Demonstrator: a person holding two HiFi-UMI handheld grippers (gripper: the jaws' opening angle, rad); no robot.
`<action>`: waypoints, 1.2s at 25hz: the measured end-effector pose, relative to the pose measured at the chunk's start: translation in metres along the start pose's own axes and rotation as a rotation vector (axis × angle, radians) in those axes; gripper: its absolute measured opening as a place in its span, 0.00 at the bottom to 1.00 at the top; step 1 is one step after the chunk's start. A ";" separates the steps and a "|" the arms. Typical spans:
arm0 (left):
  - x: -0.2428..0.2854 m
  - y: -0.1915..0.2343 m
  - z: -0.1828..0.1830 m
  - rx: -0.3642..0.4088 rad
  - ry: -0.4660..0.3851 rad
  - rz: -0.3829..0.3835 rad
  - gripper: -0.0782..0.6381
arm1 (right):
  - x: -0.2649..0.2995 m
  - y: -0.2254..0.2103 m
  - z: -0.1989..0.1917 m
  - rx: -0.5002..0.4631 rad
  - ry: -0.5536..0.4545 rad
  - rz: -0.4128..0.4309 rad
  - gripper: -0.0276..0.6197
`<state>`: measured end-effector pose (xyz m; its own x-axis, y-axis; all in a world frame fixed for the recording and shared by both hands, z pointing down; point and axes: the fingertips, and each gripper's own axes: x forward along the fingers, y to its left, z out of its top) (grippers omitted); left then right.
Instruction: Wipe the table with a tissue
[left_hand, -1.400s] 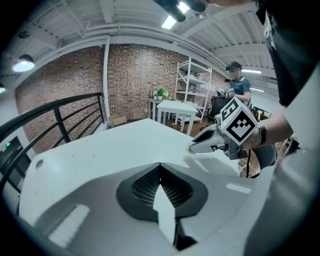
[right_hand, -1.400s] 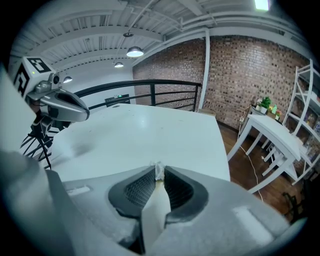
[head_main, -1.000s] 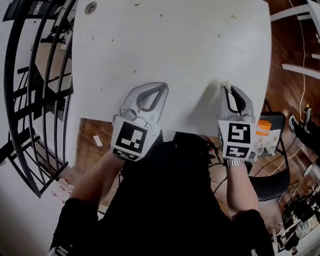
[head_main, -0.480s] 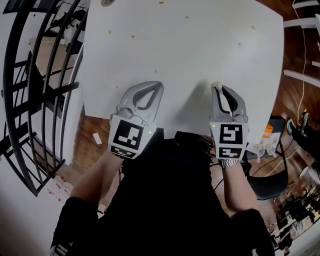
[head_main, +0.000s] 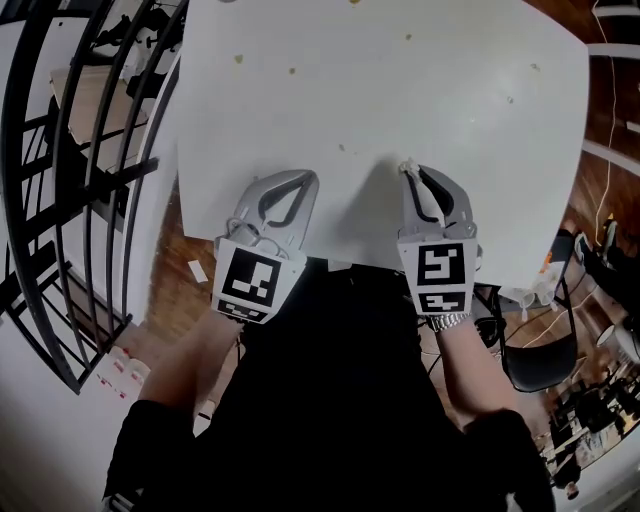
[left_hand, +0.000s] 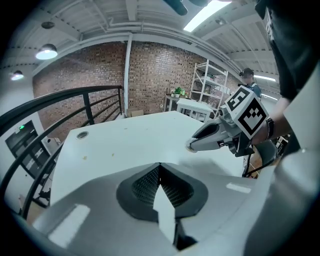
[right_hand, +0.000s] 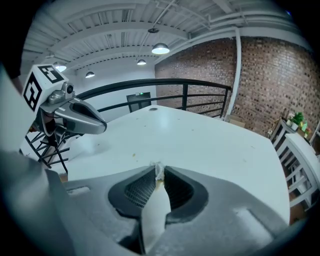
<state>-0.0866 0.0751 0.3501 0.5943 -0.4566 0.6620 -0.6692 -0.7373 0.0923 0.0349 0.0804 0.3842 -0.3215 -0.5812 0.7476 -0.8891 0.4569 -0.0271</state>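
Tissue (right_hand: 158, 172): small crumpled white wisp, pinched between right gripper (head_main: 410, 172) jaw tips over white table (head_main: 450, 90) | left gripper (head_main: 303, 183): jaws together, empty | crumbs (head_main: 239, 59) dot tabletop

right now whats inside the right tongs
A small scrap of white tissue, pinched at the tips of the right tongs, which are shut on it. How far the scrap runs back inside them is covered.

Tissue (right_hand: 159, 173) mostly out of sight inside the right gripper (head_main: 409, 171); far edge of the table (head_main: 300, 110) beyond head view's top
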 end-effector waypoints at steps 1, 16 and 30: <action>-0.001 0.004 -0.002 -0.003 0.004 0.003 0.13 | 0.005 0.005 0.002 -0.003 0.003 0.011 0.11; -0.026 0.080 -0.028 -0.057 -0.002 0.119 0.13 | 0.057 0.050 0.006 -0.031 0.073 0.069 0.11; -0.039 0.095 -0.039 -0.078 -0.009 0.146 0.13 | 0.071 0.058 0.007 -0.050 0.095 0.058 0.11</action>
<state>-0.1909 0.0419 0.3618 0.4918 -0.5606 0.6663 -0.7813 -0.6218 0.0535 -0.0422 0.0610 0.4310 -0.3374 -0.4872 0.8054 -0.8516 0.5226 -0.0406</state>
